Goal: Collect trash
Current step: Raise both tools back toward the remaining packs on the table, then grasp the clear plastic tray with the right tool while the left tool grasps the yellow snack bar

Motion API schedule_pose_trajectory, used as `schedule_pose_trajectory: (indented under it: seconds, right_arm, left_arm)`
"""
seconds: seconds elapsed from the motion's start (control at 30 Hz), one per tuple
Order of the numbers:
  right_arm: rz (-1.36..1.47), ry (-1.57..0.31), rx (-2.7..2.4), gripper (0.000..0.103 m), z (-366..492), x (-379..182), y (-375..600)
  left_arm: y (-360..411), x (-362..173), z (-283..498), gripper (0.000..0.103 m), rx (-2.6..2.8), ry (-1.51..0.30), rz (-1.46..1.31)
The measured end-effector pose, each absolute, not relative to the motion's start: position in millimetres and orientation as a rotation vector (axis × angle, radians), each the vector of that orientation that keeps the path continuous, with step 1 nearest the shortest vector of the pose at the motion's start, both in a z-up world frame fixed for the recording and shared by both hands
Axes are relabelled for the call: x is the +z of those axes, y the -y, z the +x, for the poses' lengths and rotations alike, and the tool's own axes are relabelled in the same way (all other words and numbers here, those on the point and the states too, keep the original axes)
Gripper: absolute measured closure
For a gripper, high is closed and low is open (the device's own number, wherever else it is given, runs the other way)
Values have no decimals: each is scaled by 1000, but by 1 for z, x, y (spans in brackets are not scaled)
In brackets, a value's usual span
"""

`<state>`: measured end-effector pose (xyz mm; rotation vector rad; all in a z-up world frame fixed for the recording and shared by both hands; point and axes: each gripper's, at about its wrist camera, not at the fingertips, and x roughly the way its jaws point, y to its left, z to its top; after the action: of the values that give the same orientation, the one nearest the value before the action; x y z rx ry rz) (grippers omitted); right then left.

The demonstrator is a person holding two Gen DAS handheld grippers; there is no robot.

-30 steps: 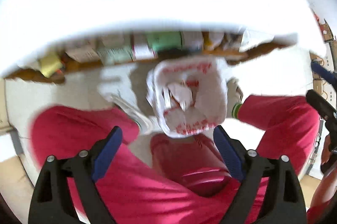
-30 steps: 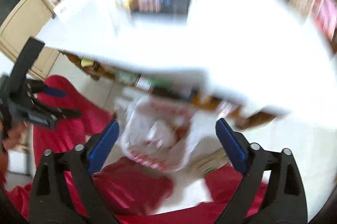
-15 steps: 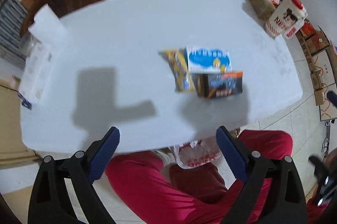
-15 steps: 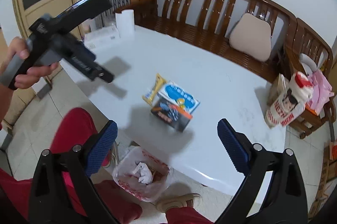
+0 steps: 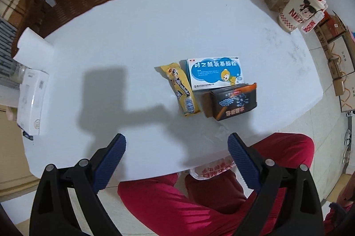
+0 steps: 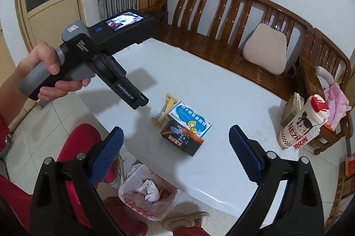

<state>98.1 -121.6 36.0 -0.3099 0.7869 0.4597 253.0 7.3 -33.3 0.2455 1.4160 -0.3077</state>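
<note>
Three pieces of trash lie together on the white table: a yellow snack wrapper, a blue-and-white medicine box and a dark box with an orange flap. They also show in the right wrist view: the wrapper, the medicine box and the dark box. A trash bag with crumpled paper sits on the floor under the table's near edge. My left gripper is open and empty above the near edge. My right gripper is open and empty, further back.
A tissue box and a paper roll sit at the table's left end. A NEZHA cup stands at the right end. A wooden bench with a cushion runs behind. My red-trousered legs are by the bag.
Both grippers rose from pointing down at the trash bag under the table to looking over the tabletop. Both stay open and empty.
</note>
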Motion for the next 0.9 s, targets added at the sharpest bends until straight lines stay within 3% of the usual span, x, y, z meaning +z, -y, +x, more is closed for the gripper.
schedule_pose_trajectory:
  seconds: [0.5,0.63,0.77,0.9]
  right_arm:
    - [-236,-961,543,10,122,-71,97]
    - [-165,-1002,564,21,132,-96,96]
    - [-103,-1046,574,22,143,-118,97]
    - [-85,-1064,585,31,149,-132,92]
  left_arm:
    - [-3,-106,285,12,-331,-1503,216]
    - [-1,-119,292,13,-331,-1511,224]
    - [2,-130,296,14,-329,-1515,227]
    - [4,-141,299,22,-328,-1531,231]
